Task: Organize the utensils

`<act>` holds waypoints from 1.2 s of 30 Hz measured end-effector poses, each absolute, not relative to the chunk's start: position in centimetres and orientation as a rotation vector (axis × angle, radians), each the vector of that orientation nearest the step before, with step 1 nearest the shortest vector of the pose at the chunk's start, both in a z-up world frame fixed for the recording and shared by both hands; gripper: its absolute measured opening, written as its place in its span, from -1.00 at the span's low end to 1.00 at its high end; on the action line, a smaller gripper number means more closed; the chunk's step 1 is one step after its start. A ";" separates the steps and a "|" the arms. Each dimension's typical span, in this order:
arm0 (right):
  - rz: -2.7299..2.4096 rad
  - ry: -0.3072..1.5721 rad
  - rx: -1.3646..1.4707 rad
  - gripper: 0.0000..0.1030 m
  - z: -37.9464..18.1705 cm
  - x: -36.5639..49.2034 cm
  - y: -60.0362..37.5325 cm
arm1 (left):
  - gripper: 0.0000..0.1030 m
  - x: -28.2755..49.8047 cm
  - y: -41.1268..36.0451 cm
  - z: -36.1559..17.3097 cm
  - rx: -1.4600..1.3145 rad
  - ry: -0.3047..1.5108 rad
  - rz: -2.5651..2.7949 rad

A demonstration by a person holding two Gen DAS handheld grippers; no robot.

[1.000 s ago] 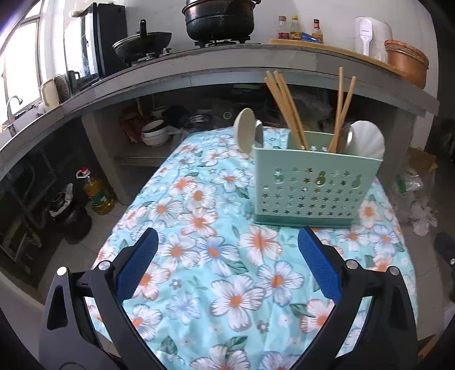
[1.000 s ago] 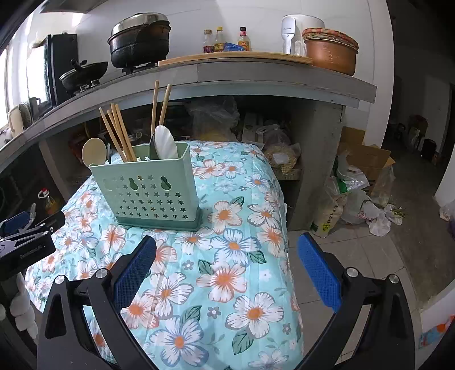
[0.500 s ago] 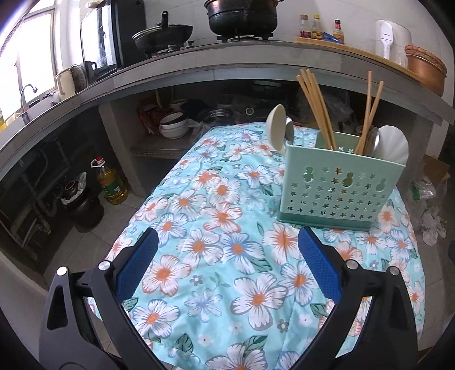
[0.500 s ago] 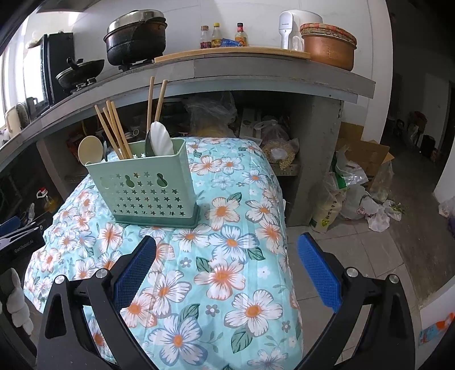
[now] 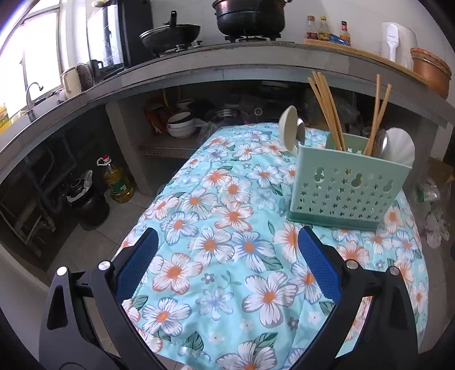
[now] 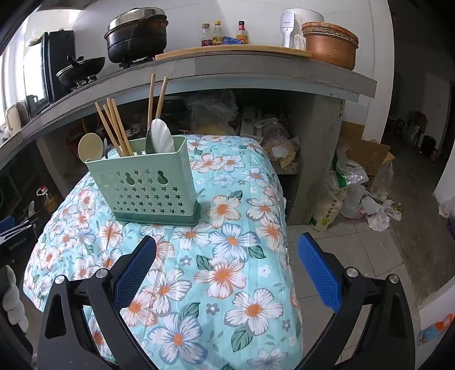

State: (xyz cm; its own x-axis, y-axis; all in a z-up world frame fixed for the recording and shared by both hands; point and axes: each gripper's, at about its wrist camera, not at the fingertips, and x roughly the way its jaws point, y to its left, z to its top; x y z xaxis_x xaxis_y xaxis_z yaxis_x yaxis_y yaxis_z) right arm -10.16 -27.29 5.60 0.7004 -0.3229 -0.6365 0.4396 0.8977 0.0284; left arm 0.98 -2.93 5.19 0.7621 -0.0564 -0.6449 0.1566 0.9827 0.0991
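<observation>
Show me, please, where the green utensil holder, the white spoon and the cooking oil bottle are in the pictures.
green utensil holder (image 6: 148, 187), right wrist view, on its perforated front wall.
white spoon (image 6: 161, 136), right wrist view, on its bowl above the holder's rim.
cooking oil bottle (image 5: 117, 182), left wrist view, on its body.

A grey concrete counter (image 5: 199, 65) runs across at 12 o'clock, white wall (image 6: 256, 14) behind it. On it stand a black pot (image 6: 136, 37), a wok (image 5: 170, 34), bottles (image 6: 221, 35), a white kettle (image 6: 293, 27) and a copper basin (image 6: 331, 47). Daylight enters a window (image 5: 37, 59) at 10 o'clock above a tap (image 5: 32, 91). Under the counter sit bowls (image 5: 180, 128). An oil bottle (image 5: 116, 180) stands on the tiled floor (image 6: 369, 253) at 9 o'clock; bags (image 6: 355, 196) and a cardboard box (image 6: 366, 155) lie at 3 o'clock.
</observation>
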 end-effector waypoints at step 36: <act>-0.400 0.676 0.170 0.88 6.4 -10.0 -27.1 | 0.84 0.3 -3.2 5.4 0.180 0.672 -0.148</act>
State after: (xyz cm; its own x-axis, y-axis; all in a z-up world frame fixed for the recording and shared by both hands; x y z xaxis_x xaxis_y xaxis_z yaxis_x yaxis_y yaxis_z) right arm -9.96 -27.10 6.44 0.7075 -0.3036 -0.6381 0.4126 0.9106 0.0241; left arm 0.30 -3.22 5.43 0.7732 -0.0776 -0.6293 0.1933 0.9741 0.1175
